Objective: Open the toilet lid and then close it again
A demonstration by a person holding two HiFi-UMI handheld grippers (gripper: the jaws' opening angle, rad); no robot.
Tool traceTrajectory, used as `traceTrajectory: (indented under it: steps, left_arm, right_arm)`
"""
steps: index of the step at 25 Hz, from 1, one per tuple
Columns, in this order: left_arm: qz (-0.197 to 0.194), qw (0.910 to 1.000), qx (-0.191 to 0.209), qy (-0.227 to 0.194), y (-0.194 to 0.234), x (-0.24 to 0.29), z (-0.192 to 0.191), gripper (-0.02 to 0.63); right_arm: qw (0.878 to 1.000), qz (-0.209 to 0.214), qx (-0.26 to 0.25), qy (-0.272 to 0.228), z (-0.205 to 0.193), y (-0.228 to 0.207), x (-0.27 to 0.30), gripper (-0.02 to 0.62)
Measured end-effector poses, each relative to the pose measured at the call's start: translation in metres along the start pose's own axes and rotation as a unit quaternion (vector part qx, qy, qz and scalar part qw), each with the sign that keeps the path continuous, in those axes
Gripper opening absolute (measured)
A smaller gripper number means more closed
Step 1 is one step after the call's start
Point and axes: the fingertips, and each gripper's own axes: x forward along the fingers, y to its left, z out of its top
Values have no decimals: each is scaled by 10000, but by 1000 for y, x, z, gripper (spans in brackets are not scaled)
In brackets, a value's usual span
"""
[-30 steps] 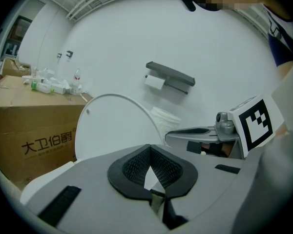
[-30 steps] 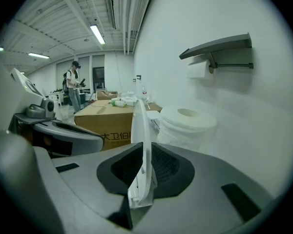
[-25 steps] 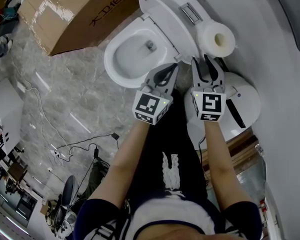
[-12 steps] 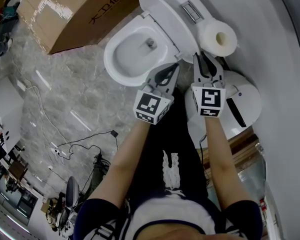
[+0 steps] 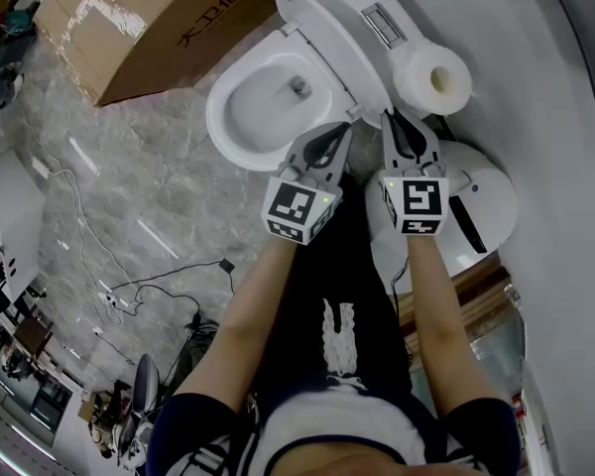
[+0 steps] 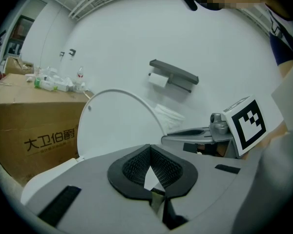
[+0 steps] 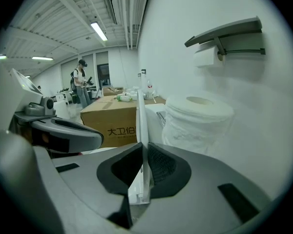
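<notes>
The white toilet [image 5: 268,107] stands with its lid [image 5: 332,38] raised against the tank. My right gripper [image 5: 392,119] is at the lid's near edge. In the right gripper view the lid [image 7: 140,123] shows edge-on between the pads. The right gripper [image 7: 142,149] has just been closing and its pads now press on that edge. My left gripper [image 5: 345,129] hangs beside it over the bowl's rim, shut with nothing in it. In the left gripper view the left gripper [image 6: 149,150] points at the lid's inner face [image 6: 117,126].
A toilet roll [image 5: 434,77] sits on the tank's right end. A white round bin [image 5: 476,206] stands under my right arm. A cardboard box [image 5: 149,23] lies left of the toilet. Cables [image 5: 149,291] trail over the marble floor. A paper holder [image 7: 224,38] hangs on the wall.
The right gripper's jaws have drawn together from wide open onto the lid's edge. Both hands and the lid have stayed in place.
</notes>
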Motion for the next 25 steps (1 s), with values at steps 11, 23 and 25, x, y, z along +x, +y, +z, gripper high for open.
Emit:
traceTrajectory:
  steps: [11, 23, 25]
  left_arm:
    - [268, 9995, 154, -4, 9, -6, -1, 6]
    - [610, 9980, 92, 112, 26, -24, -9, 6]
    - [589, 9982, 45, 127, 26, -27, -11, 6]
  right_arm:
    - [9996, 260, -73, 98, -5, 20, 0, 34]
    - [9975, 497, -452, 200, -7, 55, -4, 34]
    - [9972, 520, -490, 207, -8, 59, -4, 34]
